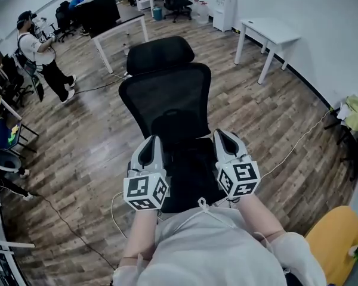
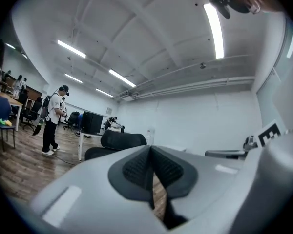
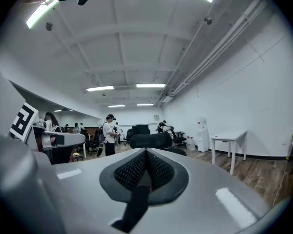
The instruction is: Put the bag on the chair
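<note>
A black mesh office chair (image 1: 167, 97) with a headrest faces me in the head view. Both grippers hover side by side over its seat, jaws pointing away from me. My left gripper (image 1: 150, 140) (image 2: 151, 152) is shut, with a dark strap running down between its pads. My right gripper (image 1: 225, 134) (image 3: 146, 155) is shut on a black strap (image 3: 133, 206) that trails back toward the camera. A black mass between the grippers (image 1: 192, 174) looks like the bag, and it is hard to tell apart from the black seat under it.
A white table (image 1: 268, 31) stands to the back right and another white desk (image 1: 116, 31) behind the chair. A person (image 1: 42, 52) stands at the far left. Cables lie on the wood floor (image 1: 77, 231). A yellow object (image 1: 334, 237) sits at the bottom right.
</note>
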The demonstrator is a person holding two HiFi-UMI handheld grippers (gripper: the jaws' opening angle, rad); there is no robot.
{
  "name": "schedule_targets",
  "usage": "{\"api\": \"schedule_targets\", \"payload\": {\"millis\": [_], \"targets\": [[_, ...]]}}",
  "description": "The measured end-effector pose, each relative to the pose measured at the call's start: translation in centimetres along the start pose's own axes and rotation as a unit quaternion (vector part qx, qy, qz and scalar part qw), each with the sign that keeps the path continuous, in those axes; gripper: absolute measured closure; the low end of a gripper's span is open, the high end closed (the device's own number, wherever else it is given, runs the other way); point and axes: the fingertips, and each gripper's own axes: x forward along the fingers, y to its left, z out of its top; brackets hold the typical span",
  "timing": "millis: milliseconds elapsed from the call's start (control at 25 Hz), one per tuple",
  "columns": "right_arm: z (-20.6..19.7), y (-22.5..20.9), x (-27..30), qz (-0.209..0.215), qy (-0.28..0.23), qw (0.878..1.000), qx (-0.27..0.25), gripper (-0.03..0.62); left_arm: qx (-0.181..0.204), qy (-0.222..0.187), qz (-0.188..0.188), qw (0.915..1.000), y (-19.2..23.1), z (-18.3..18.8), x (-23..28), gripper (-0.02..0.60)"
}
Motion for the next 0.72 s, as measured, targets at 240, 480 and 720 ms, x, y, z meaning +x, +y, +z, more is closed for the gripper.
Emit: {"api": "schedule_targets", "payload": {"millis": [240,480,720], "targets": [[-0.3,2.3,-0.3,0.026,0.007,1.0,-0.014,0.595,0.021,-0.016,-0.007,0.9996,-0.2,0.5,-1.1,0.575],[-0.1,3.7,-0.9,0.038,0.005,0.999,-0.021,0.595,0.057,-0.021,-0.016,0.998,-0.9,0.7,-1.8,0.575],[-1.1,3.9,-0.4,0.041,0.013,0.999,-0.027,0.595,0.082,-0.015,-0.008,0.9965,-0.2,0.2,-1.3,0.575]]}}
